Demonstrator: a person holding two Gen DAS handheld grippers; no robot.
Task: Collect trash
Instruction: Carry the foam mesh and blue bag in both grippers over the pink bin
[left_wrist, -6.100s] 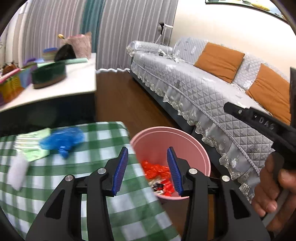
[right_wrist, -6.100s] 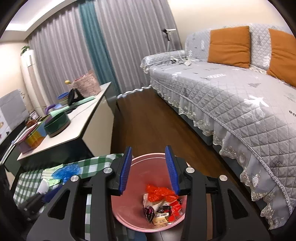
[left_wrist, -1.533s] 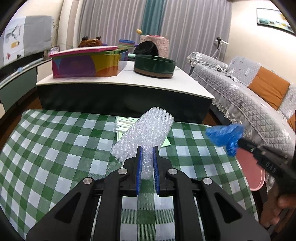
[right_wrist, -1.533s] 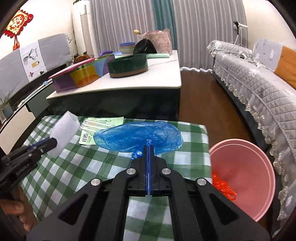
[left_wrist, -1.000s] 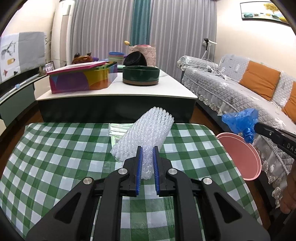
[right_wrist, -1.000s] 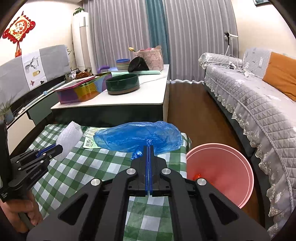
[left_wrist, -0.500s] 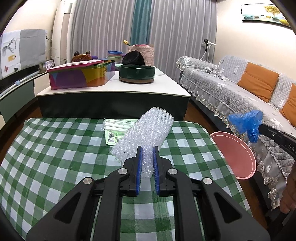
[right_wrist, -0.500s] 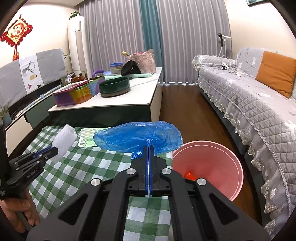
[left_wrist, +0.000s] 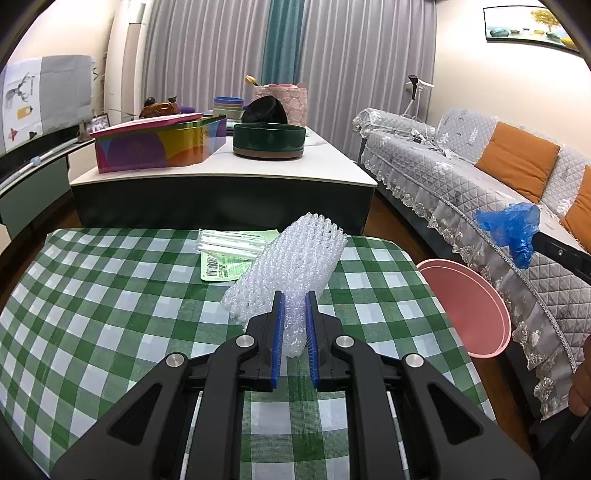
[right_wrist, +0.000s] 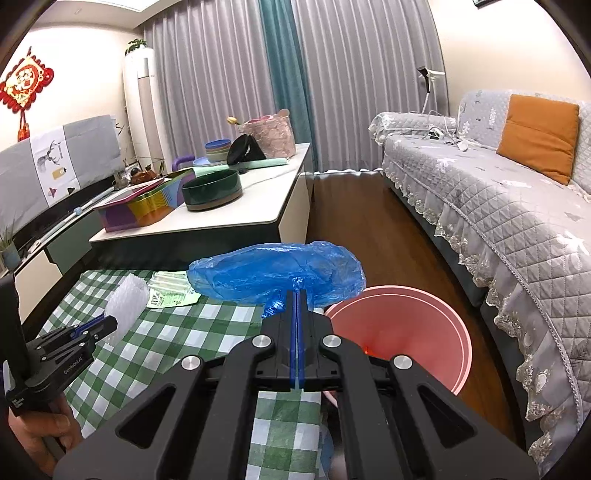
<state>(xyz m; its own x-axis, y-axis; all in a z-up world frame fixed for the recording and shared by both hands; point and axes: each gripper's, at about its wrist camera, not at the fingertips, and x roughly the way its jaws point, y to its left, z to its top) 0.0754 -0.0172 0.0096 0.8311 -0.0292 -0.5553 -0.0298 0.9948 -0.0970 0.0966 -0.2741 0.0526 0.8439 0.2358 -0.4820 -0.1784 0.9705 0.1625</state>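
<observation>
My right gripper (right_wrist: 297, 306) pinches the blue bag (right_wrist: 277, 273) beside the pink bin (right_wrist: 443, 325); my left gripper (left_wrist: 294, 314) clamps bubble wrap (left_wrist: 288, 266). Neither is dropped yet, and a green packet (left_wrist: 229, 254) remains behind the wrap.

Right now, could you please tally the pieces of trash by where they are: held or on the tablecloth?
Held: 2, bubble wrap and blue bag
On the tablecloth: 1, green packet
Total: 3
</observation>
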